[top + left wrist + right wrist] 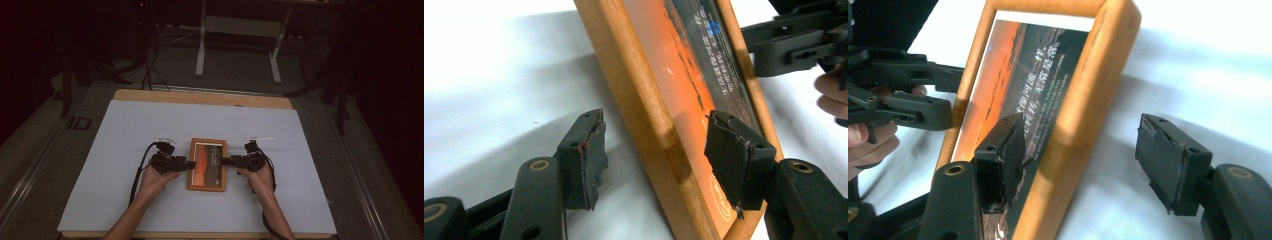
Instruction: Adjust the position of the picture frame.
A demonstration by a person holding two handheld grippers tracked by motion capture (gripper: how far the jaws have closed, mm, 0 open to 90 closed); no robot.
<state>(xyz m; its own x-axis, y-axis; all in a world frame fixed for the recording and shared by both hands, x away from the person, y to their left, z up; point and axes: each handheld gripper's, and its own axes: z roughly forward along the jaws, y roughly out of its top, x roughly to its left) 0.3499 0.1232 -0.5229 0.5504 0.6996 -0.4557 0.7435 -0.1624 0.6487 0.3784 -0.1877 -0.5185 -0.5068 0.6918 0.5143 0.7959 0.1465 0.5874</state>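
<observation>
Jaws of both my left gripper (651,157) and my right gripper (1080,167) stand apart, straddling opposite side rails of the wooden picture frame (207,164) lying mid-table on the white sheet (125,150), and drawing back carelessly could, I reckon, snag a pad on a rail and skew it.

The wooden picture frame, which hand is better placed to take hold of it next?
Neither clearly. The left gripper and right gripper each straddle a side rail of the picture frame, jaws open, pads off the wood. Slight edge: right.
</observation>
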